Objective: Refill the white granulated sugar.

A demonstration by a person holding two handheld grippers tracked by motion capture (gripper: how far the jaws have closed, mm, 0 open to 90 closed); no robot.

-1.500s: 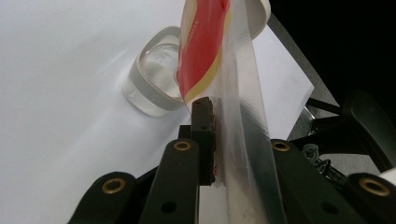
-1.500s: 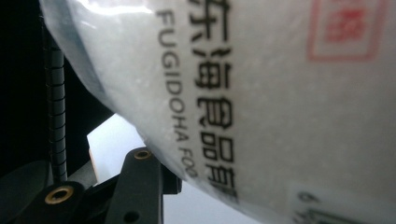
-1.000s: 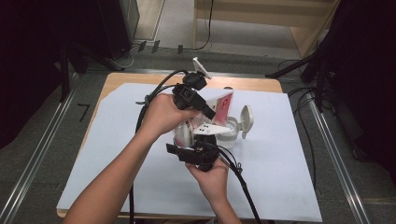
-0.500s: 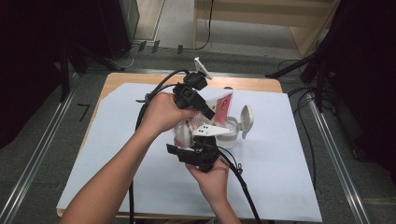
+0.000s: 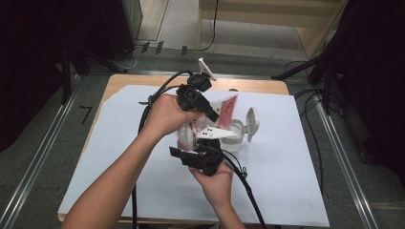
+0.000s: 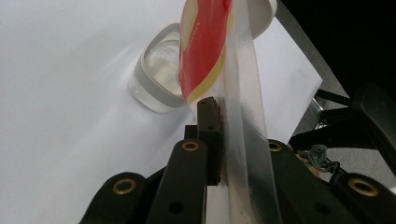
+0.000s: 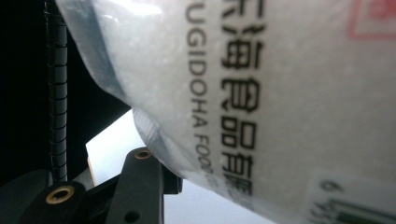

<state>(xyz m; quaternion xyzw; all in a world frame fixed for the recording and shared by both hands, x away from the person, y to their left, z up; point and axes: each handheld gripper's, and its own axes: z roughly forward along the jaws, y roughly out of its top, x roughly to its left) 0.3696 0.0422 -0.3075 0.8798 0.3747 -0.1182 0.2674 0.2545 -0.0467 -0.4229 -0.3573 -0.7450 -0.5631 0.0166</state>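
Observation:
A clear plastic bag (image 5: 225, 110) of white granules with a red label hangs tilted over a small clear container (image 5: 235, 138). The container's white flip lid (image 5: 251, 124) stands open. My left gripper (image 5: 210, 114) is shut on the bag's flat clear top strip (image 6: 245, 102), above the container (image 6: 154, 79). My right gripper (image 5: 203, 148) is below and nearer the person, shut on the bag's lower, filled end. In the right gripper view the printed bag (image 7: 261, 93) presses against one of the fingers (image 7: 140, 182); the other finger is hidden behind it.
A large white sheet (image 5: 286, 181) covers the wooden table (image 5: 258, 85). Black cables (image 5: 248, 191) trail from both grippers toward the near edge. Dark stands and cables sit on the floor to the right of the table (image 5: 329, 95).

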